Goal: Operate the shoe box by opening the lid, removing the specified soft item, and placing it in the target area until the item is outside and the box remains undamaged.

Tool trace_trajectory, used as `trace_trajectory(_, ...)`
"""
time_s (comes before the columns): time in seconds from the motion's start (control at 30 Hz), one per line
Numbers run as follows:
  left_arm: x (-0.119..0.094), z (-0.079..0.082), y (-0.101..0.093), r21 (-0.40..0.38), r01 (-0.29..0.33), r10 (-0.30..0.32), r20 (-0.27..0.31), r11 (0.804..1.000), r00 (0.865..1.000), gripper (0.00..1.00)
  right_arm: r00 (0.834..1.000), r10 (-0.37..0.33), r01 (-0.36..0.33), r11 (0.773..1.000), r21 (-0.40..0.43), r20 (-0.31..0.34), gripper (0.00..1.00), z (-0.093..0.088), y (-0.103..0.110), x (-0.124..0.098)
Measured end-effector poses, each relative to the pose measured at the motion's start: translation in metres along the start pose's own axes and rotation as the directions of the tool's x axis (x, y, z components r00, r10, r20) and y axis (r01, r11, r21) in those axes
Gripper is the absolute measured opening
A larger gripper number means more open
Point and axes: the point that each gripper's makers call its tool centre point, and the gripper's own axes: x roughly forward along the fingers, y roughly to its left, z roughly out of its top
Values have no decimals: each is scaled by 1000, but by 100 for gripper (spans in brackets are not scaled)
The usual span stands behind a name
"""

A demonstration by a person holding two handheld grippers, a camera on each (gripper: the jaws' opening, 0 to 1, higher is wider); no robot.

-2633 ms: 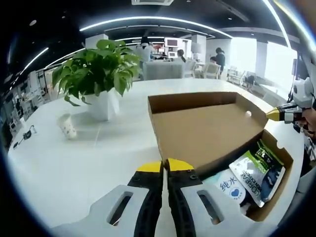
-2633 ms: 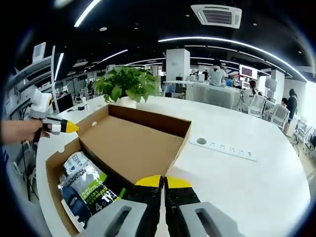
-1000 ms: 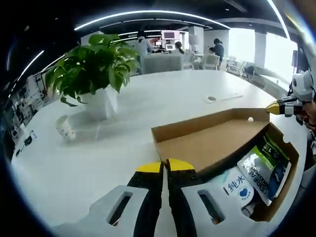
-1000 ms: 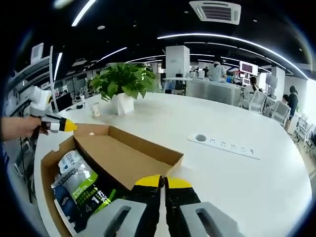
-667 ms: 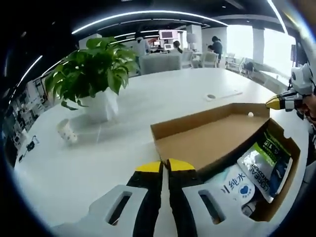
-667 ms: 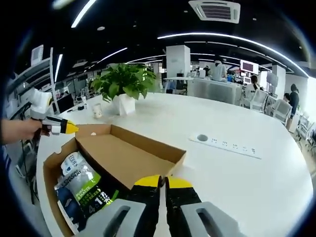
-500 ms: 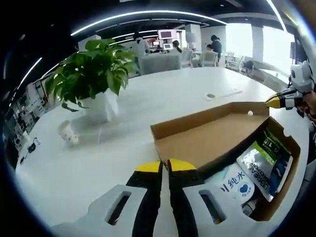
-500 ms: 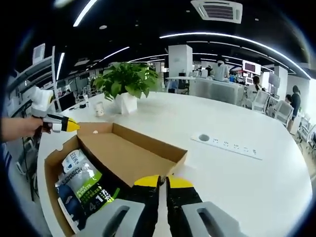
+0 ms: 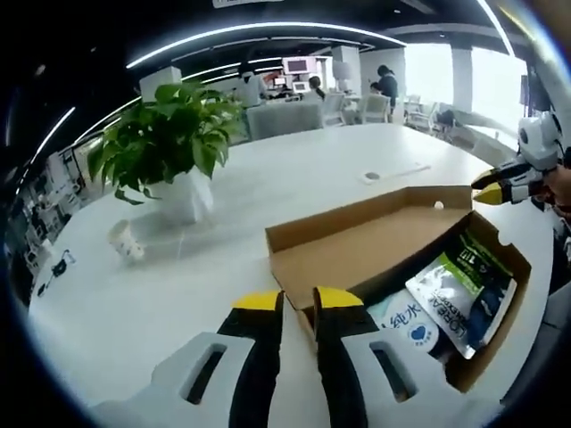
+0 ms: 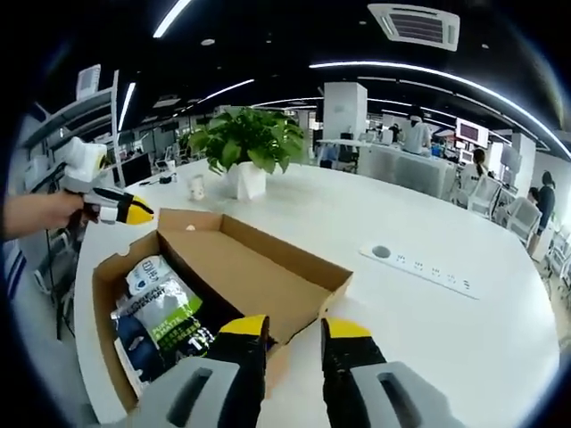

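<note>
Both grippers, left gripper (image 9: 299, 299) and right gripper (image 10: 295, 326), have just parted their jaws, releasing the lid (image 10: 254, 278). Open shoe box (image 9: 500, 308) ahead; soft packets (image 9: 455, 294) inside await removal.

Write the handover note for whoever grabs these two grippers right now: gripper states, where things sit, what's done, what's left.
Left gripper: open, holding nothing, at the near corner of the lid.
Right gripper: open, holding nothing, at the lid's opposite corner.
Shoe box: on the white table, lid folded back.
Soft packs: in the box; the white one lies beside the green-and-black one.
Done: lid open.
Left: lift the specified pack out and set it on the table without damaging the box.
</note>
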Motion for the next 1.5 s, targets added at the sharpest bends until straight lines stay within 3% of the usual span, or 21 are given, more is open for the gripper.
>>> trace_trajectory(0.33,-19,-10,-31,-48,58,-59,-11,997,998,22,999,48,-48,998,-31,11,34,3,10,-14)
trace_trajectory(0.83,-38,-23,-71,-103,138,-142,-34,985,989,26,994,105,-104,990,-91,1,48,2,19,-34)
trace_trajectory(0.97,-40,-31,-83,-123,162,-169,-48,979,984,28,991,130,-131,987,-96,-9,55,0,24,-39)
trace_trajectory(1.3,-42,-46,-108,-174,217,-233,-78,961,969,29,983,186,-184,976,-114,3,62,2,39,-50)
trace_trajectory(1.5,-40,-56,-123,-206,251,-279,-120,946,953,30,976,217,-214,969,-119,10,65,3,47,-58)
